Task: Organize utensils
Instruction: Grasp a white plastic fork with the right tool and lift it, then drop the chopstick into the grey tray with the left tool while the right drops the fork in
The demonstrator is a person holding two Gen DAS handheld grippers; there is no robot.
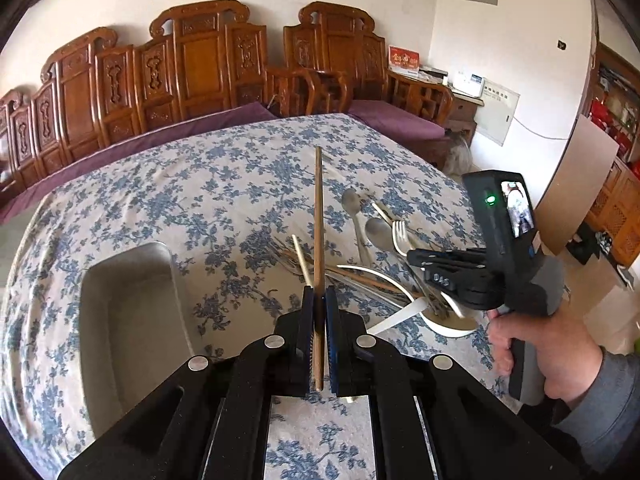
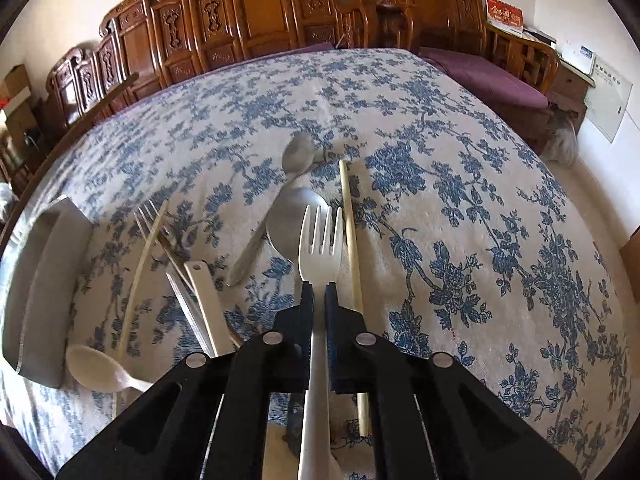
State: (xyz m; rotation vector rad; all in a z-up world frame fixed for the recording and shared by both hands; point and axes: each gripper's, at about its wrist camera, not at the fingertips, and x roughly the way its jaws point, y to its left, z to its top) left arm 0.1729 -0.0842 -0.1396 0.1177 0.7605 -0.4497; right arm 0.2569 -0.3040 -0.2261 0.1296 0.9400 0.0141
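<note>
My left gripper (image 1: 319,292) is shut on a brown wooden chopstick (image 1: 318,216) that sticks out forward above the table. A grey metal tray (image 1: 128,320) lies to its left. My right gripper (image 2: 319,286) is shut on the handle of a white plastic fork (image 2: 321,240), tines pointing away. In the left wrist view the right gripper (image 1: 416,258) reaches into the utensil pile (image 1: 372,272). Beside the fork lie a pale chopstick (image 2: 352,248), two metal spoons (image 2: 298,152) (image 2: 286,222), metal forks (image 2: 160,236), a white flat handle (image 2: 208,304) and a white spoon (image 2: 94,368).
The table wears a blue floral cloth (image 2: 460,200). Carved wooden benches (image 1: 192,68) with purple cushions (image 1: 392,120) stand behind it. A person's hand (image 1: 536,344) holds the right gripper's handle. The tray (image 2: 44,280) sits at the left edge in the right wrist view.
</note>
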